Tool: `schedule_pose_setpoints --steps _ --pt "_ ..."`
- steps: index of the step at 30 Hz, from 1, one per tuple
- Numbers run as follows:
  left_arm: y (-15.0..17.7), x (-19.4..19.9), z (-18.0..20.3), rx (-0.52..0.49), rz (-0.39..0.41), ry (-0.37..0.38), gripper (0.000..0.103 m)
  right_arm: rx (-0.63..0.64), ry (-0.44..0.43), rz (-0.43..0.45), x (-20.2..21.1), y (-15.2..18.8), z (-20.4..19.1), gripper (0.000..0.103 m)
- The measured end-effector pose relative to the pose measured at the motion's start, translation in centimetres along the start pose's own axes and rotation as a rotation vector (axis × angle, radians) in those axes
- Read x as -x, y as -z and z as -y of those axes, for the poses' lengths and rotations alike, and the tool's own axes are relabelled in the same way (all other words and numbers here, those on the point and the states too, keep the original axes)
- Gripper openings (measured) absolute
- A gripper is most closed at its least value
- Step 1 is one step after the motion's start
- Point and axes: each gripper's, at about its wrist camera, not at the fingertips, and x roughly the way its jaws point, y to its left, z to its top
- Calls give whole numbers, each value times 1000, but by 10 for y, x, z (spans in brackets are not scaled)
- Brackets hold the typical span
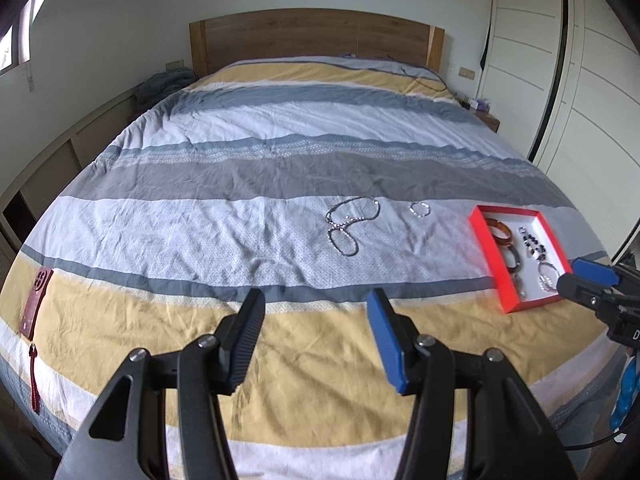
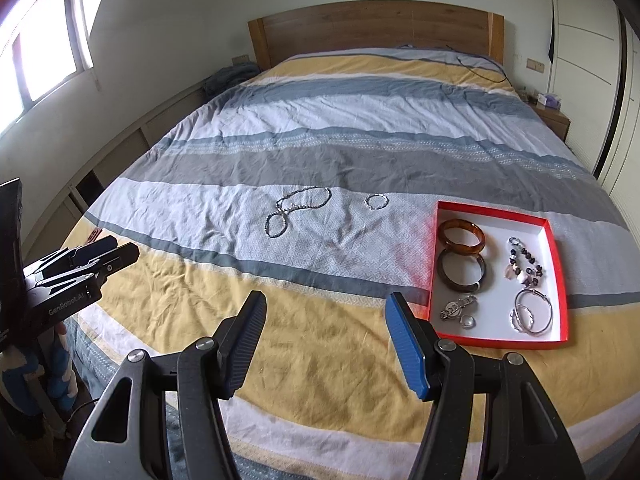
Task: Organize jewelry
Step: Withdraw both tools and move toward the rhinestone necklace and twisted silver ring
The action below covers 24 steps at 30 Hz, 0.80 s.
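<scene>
Both grippers hang over the near end of the bed (image 2: 320, 136), above the yellow band of the striped duvet, and neither has anything in its grasp. The left gripper (image 1: 316, 308) has its fingers spread wide with only bedding between them; the right gripper (image 2: 326, 312) is spread just as wide and just as bare. Out on the pale band past the fingers lies a beaded necklace (image 2: 298, 210), its strand looped over itself in a loose figure-eight, and just beside it to the right sits a small silver bracelet (image 2: 377, 201) — the two are near each other but not touching. Further right, well apart from both, the red tray (image 2: 560, 264) with its white floor rests flat on the duvet. Inside it an amber bangle (image 2: 460, 233) lies at the far left with a dark brown bangle (image 2: 462, 270) directly nearer and touching it; a dark-beaded bracelet (image 2: 524, 264) runs down the right side, thin silver hoops (image 2: 534, 312) lie at the near right corner, and a small silver chain piece (image 2: 458, 306) lies at the near left. Off at the left edge of the bed — seen from the left wrist — lies a dark red phone (image 1: 36, 304) with a red tassel trailing from it.
</scene>
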Motion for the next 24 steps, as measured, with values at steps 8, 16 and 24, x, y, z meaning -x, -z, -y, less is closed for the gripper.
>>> schedule_pose_setpoints --steps 8,16,24 --pt "-19 -52 -7 15 -46 -40 51 5 0 -13 -37 -27 18 61" --pt "-40 -107 -39 58 -77 -82 51 14 10 -4 -77 -64 37 61" --pt "-60 -179 -14 21 -147 62 51 -23 12 -49 -141 -100 55 61"
